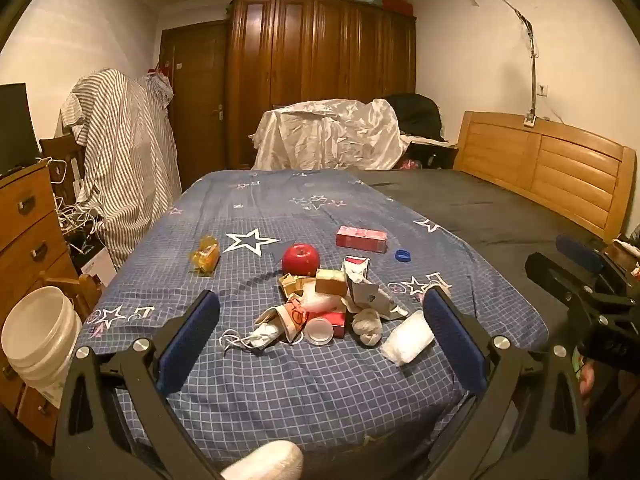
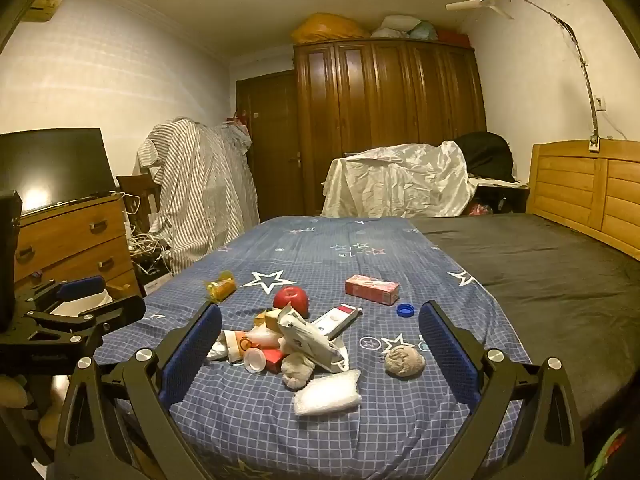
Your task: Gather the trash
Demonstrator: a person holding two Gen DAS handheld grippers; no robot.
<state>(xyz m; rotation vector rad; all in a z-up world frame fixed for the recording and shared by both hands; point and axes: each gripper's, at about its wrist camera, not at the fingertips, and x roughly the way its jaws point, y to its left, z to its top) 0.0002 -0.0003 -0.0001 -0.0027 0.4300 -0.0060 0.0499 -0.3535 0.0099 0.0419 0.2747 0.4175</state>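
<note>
A heap of trash (image 1: 328, 312) lies on the blue checked bed cover (image 1: 280, 392): crumpled wrappers, a paper cup, small boxes, a clear lid and wadded tissue, with a red apple (image 1: 301, 259) just behind. The left hand-held gripper (image 1: 322, 340) hovers in front of the heap, jaws spread wide, holding nothing. The right hand-held gripper (image 2: 320, 354) likewise gapes empty, with the heap just ahead between its fingers.

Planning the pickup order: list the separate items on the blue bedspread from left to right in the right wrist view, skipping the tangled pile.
Yellow wrapper → red apple → pink box → blue bottle cap. The crumpled grey wad lies nearer, roughly level with the cap.
</note>
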